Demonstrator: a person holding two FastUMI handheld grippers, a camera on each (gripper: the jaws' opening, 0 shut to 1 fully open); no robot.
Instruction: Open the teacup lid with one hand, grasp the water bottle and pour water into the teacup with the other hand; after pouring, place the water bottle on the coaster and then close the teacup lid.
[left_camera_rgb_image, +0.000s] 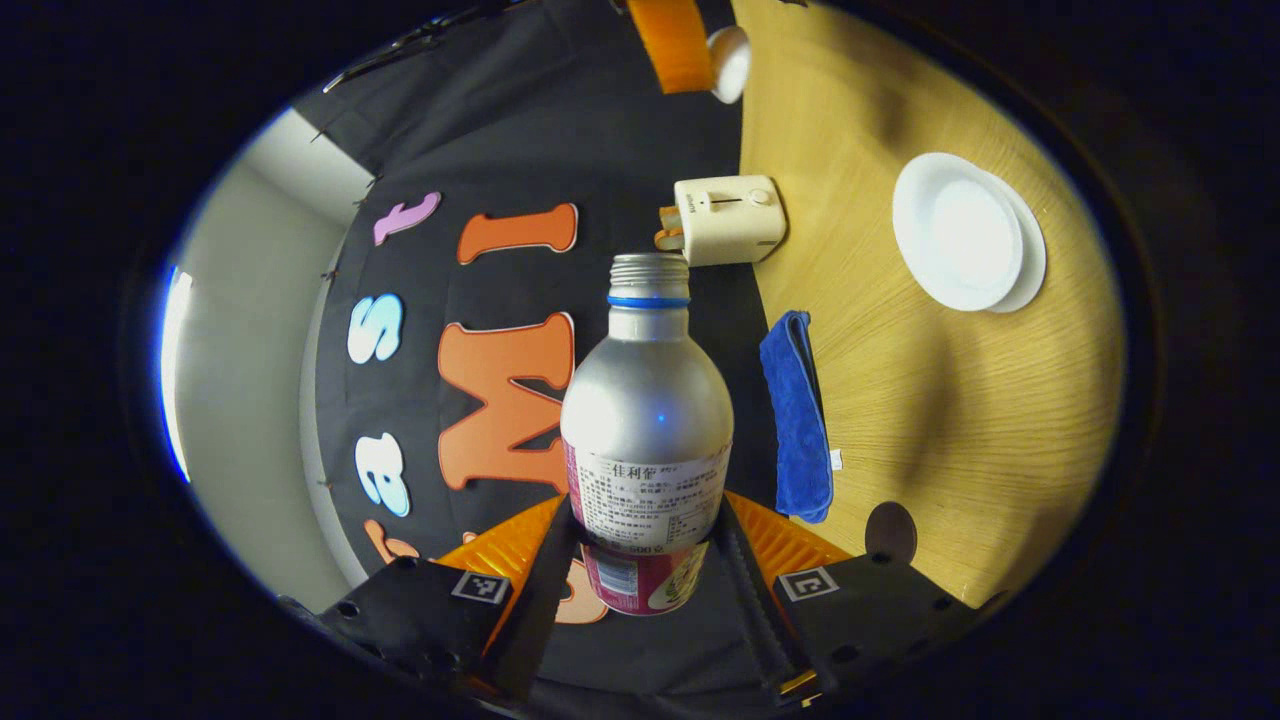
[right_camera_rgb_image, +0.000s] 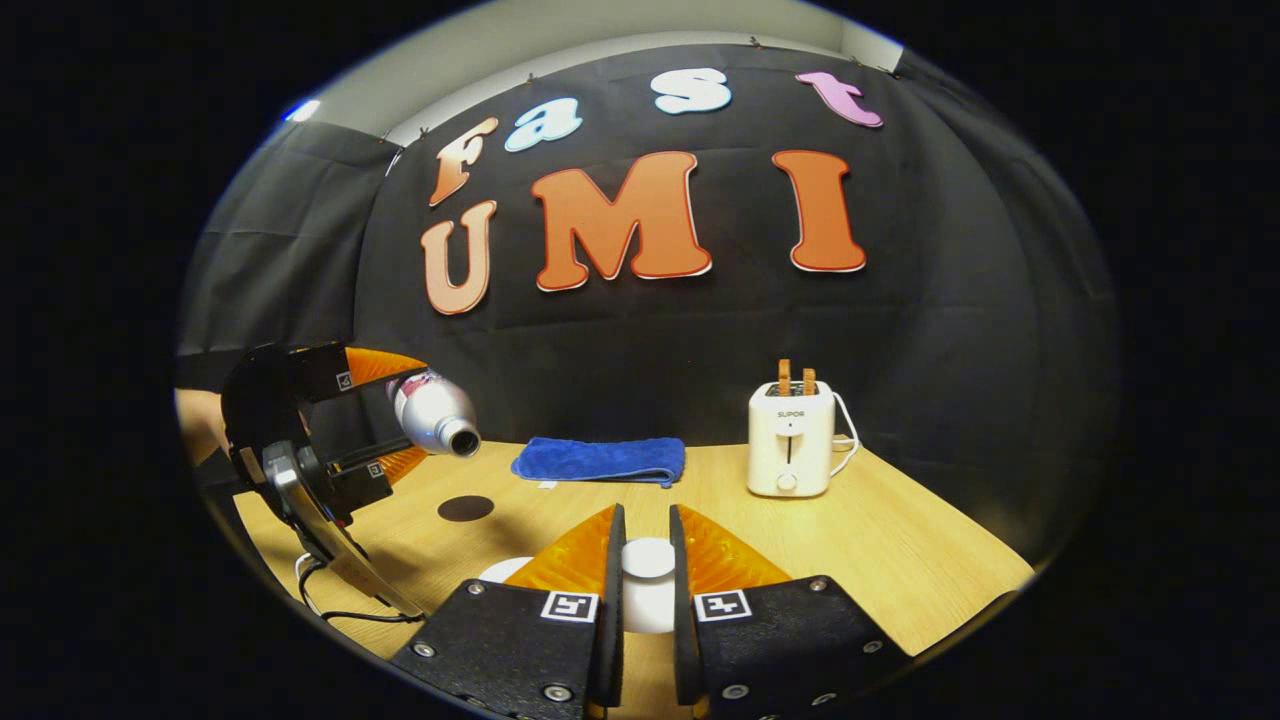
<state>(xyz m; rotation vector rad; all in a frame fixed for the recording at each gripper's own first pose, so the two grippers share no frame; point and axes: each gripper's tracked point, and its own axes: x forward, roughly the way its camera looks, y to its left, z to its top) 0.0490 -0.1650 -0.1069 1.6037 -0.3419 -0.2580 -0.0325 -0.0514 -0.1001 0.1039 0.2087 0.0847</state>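
My left gripper (left_camera_rgb_image: 648, 520) is shut on a silver water bottle (left_camera_rgb_image: 648, 400) with a blue neck ring and no cap. In the right gripper view that bottle (right_camera_rgb_image: 432, 412) lies nearly level above the table's left side, mouth toward the middle. My right gripper (right_camera_rgb_image: 646, 520) is shut on the white teacup lid (right_camera_rgb_image: 648, 575), held over the table. The white teacup (left_camera_rgb_image: 958, 235) stands uncovered on its saucer (left_camera_rgb_image: 1035, 268). A dark round coaster (right_camera_rgb_image: 466, 508) lies on the wood beyond the cup; it shows again as the coaster (left_camera_rgb_image: 890, 530) near my left fingers.
A folded blue cloth (right_camera_rgb_image: 600, 460) lies at the table's back edge. A cream toaster (right_camera_rgb_image: 790, 440) with toast in it stands at the back right, its cord behind it. The wooden table (right_camera_rgb_image: 900, 540) ends at the black wall.
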